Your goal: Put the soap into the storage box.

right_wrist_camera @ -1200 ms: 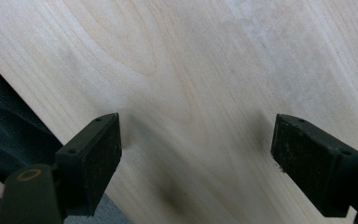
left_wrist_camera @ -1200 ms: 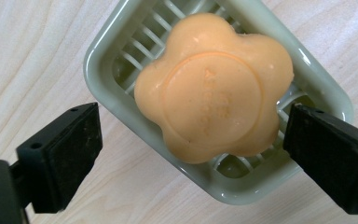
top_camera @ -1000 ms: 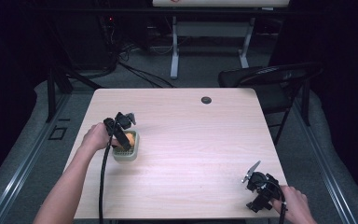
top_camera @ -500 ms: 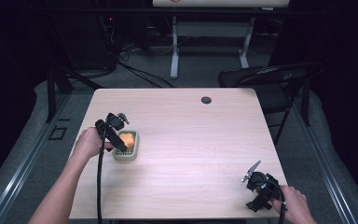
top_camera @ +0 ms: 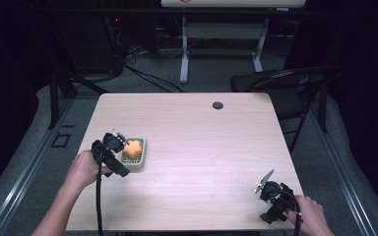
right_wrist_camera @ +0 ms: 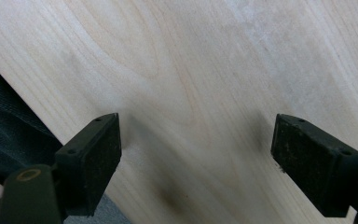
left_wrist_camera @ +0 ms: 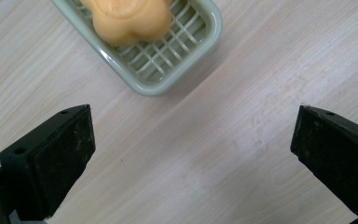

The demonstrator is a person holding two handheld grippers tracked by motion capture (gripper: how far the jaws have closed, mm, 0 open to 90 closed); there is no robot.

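Observation:
An orange flower-shaped soap (top_camera: 134, 147) lies in a pale green slatted dish (top_camera: 141, 163) on the left part of the wooden table (top_camera: 202, 142). My left gripper (top_camera: 117, 153) is just left of the dish, open and holding nothing. In the left gripper view the dish (left_wrist_camera: 168, 79) and soap (left_wrist_camera: 128, 18) sit ahead of the wide-apart jaws of the left gripper (left_wrist_camera: 193, 140), clear of them. My right gripper (top_camera: 270, 196) rests open near the table's front right corner. In its own view the right gripper (right_wrist_camera: 196, 144) has bare wood between its jaws.
A small black round cap (top_camera: 218, 105) sits near the table's far edge. A dark folding chair (top_camera: 285, 81) stands off the far right corner. The table's edge and dark floor (right_wrist_camera: 4, 121) lie just beside my right gripper. A cable (top_camera: 98, 196) trails from the left gripper.
My left gripper has drawn back from above the dish to its left and toward the front edge, leaving the soap uncovered. The right gripper has stayed put.

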